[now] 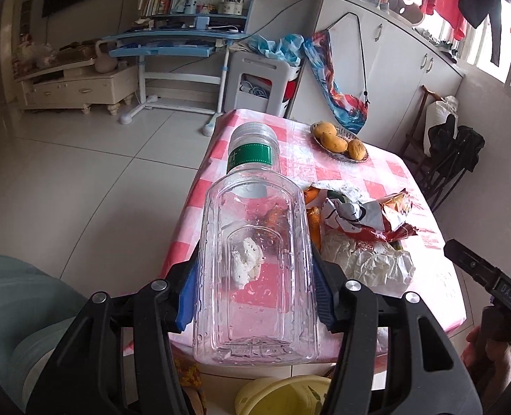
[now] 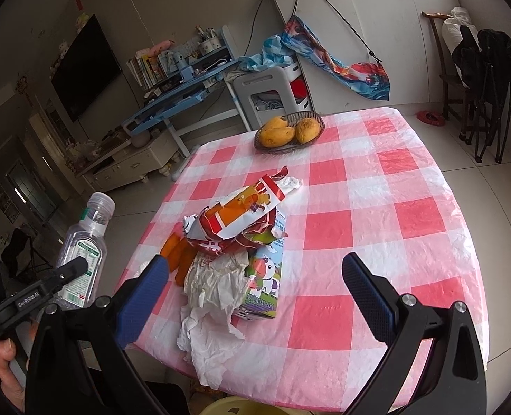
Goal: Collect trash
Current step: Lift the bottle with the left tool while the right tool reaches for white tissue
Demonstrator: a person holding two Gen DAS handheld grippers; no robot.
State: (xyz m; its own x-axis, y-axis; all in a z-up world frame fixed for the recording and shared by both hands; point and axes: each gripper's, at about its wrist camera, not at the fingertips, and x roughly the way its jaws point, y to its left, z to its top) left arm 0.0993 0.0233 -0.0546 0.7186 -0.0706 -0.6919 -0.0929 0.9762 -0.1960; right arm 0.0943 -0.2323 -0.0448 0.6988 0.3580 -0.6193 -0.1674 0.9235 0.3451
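Carrying over checked table (image 2: 376, 186), past wrapper pile (image 2: 241, 228); left gripper (image 1: 255, 287) half closed, pads squeezing clear bottle (image 1: 252, 259) low on body. Keep level, squeeze steady. Right gripper (image 2: 255, 287) wide open, empty, above crumpled tissue (image 2: 210, 314).

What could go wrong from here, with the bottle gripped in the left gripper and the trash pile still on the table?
1. The left gripper is shut on the clear plastic bottle low on its smooth, wet-looking body; it could slip or tilt out.
2. The right gripper, open, hovers over the crumpled tissue and milk carton; a close might catch only tissue.
3. The snack wrapper rests loosely on top and could slide off.
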